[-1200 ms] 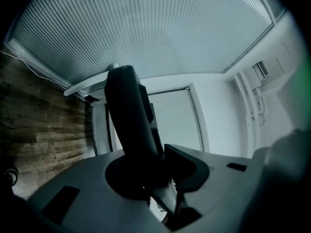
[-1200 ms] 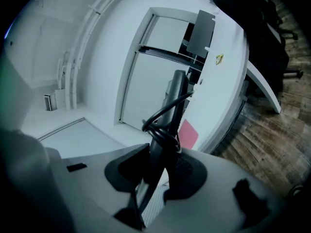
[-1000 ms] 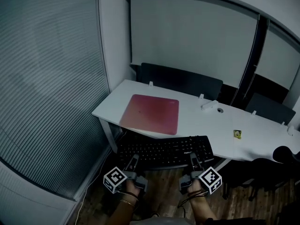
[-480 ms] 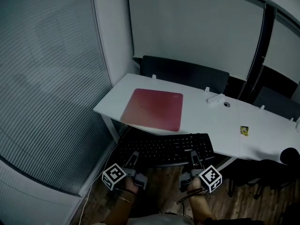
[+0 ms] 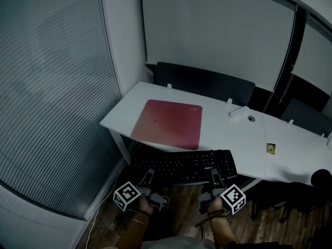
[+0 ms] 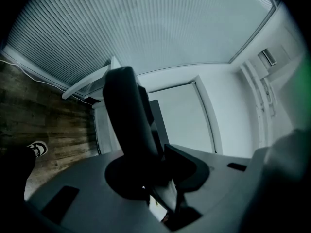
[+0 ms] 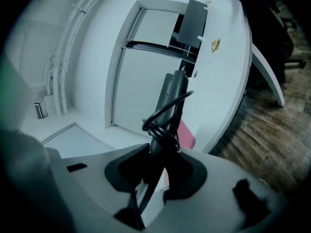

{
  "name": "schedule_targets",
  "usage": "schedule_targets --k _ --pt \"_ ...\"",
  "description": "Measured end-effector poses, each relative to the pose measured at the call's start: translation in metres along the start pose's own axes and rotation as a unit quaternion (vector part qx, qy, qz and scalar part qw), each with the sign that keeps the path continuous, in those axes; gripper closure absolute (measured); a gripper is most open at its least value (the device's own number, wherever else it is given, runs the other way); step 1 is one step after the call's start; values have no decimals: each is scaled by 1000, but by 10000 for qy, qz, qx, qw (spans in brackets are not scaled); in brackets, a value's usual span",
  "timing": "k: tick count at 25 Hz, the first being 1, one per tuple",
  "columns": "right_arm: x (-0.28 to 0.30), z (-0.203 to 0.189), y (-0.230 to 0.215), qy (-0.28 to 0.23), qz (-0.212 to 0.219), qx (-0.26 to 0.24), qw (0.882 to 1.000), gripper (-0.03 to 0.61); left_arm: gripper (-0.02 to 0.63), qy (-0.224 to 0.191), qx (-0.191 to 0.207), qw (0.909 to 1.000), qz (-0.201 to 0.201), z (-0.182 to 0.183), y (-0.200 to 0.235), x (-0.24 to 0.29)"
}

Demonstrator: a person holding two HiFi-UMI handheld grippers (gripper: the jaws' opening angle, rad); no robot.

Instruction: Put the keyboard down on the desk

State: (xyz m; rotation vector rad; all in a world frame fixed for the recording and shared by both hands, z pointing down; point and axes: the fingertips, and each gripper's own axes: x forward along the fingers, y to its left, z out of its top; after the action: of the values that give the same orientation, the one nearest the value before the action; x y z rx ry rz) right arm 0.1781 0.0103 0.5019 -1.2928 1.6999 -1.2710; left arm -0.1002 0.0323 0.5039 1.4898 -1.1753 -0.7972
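I carry a black keyboard [image 5: 181,166] level in the air, just in front of the white desk [image 5: 228,134] and below its near edge. My left gripper [image 5: 145,179] is shut on the keyboard's near left edge. My right gripper [image 5: 213,178] is shut on its near right edge. In the left gripper view the keyboard [image 6: 127,113] runs edge-on out of the jaws. In the right gripper view the keyboard [image 7: 171,108] stands edge-on too, with its coiled black cable [image 7: 163,118] looped beside it. A red mouse mat [image 5: 168,122] lies on the desk's left part.
A small white object [image 5: 238,112] and a round grommet [image 5: 251,119] sit near the desk's back edge, a yellow tag [image 5: 271,148] further right. Dark chairs [image 5: 205,84] stand behind the desk. A blind-covered wall [image 5: 49,87] rises at the left. Wooden floor [image 5: 181,217] lies below.
The view has shifted slightly, so the desk sits a little higher and further right. The keyboard stays held in both grippers at about the same place before the desk edge.
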Motion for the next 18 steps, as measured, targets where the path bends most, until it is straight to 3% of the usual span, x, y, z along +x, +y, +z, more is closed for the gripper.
schedule_targets --k 18 --pt "130 38 7 -375 -149 1 9992 476 495 420 67 9991 -90 61 -8 146"
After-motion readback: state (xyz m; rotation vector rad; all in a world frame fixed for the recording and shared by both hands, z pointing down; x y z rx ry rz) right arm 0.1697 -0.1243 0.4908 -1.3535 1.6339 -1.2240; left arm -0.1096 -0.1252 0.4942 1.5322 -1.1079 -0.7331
